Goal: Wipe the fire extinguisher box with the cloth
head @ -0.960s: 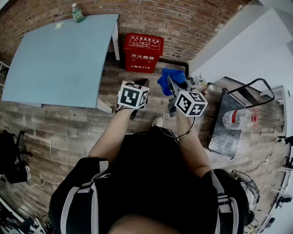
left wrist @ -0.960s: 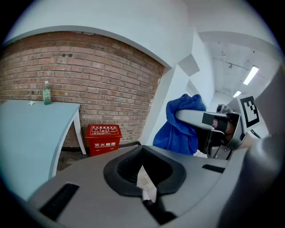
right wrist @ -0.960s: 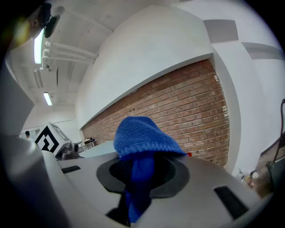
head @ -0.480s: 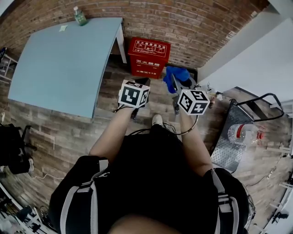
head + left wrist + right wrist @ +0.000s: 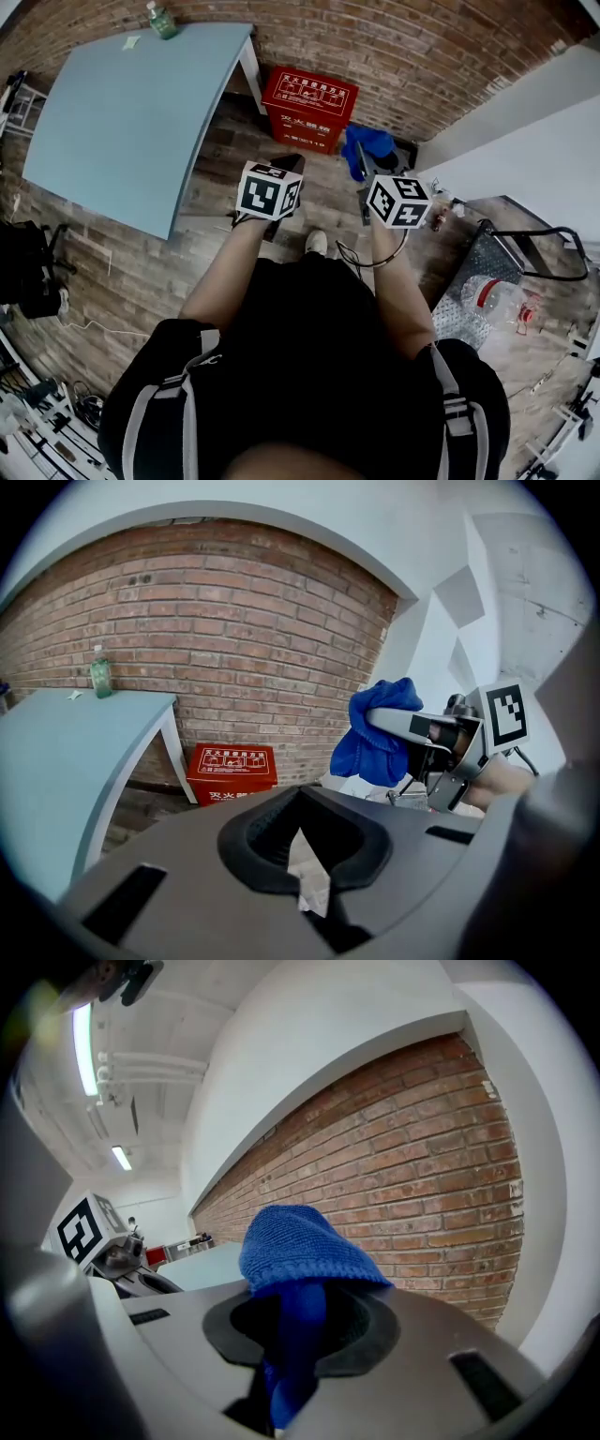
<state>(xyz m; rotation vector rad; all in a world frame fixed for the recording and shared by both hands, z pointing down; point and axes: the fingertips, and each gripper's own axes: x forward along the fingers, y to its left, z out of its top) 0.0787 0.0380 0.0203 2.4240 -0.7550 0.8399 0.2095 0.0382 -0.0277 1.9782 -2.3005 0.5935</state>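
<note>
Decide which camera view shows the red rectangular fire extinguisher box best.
Head view: the red rectangular fire extinguisher box shows whole, lid and front. The left gripper view gives only its front, with the base hidden behind the left gripper. The right gripper view does not clearly show it.

Count: 1 cloth [image 5: 367,145], 1 fire-ext. box [image 5: 309,105], 1 table [image 5: 122,112], 2 bottles [image 5: 161,21] [image 5: 487,295], 2 tongs [image 5: 305,878] [image 5: 292,1354].

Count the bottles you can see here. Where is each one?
2. A green bottle stands on the blue table; a clear bottle lies on the metal cart. Others may be hidden.
</note>
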